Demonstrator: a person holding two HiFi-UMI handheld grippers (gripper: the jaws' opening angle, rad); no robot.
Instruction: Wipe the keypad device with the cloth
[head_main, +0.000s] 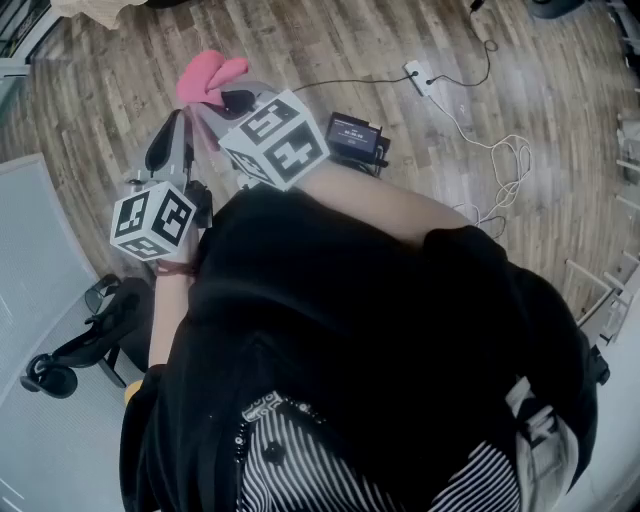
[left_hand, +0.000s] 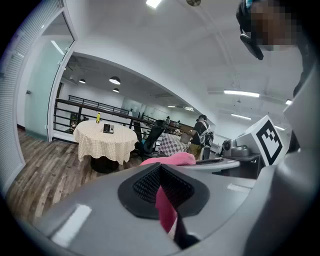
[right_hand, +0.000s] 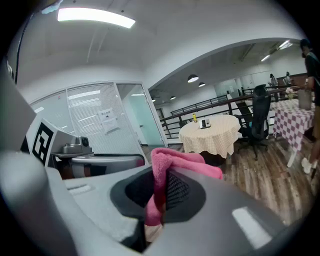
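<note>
Head view: keypad device (head_main: 355, 135) listed on floor, apart from pink cloth (head_main: 208, 75). Cloth clamped by left gripper (left_hand: 167, 197) and right gripper (right_hand: 156, 195). Wiping judged not begun.

Wood plank floor (head_main: 400, 40) underfoot. White power strip (head_main: 420, 74) on floor, white cable (head_main: 505, 160) looping away from it. Black chair base (head_main: 60, 360) with casters at lower left.

Round table (left_hand: 105, 142) under pale checked tablecloth; yellow bottle (left_hand: 98, 117) upright on top. Black railing (left_hand: 85, 103) behind table. Black office chair (right_hand: 259, 117) near it. Second table (right_hand: 295, 120), purple checked cloth. Person (left_hand: 202, 131) standing in background. Glass partition (right_hand: 90, 112) with blinds, paper notice (right_hand: 108, 120) on it. Long ceiling light (right_hand: 95, 16) lit.
</note>
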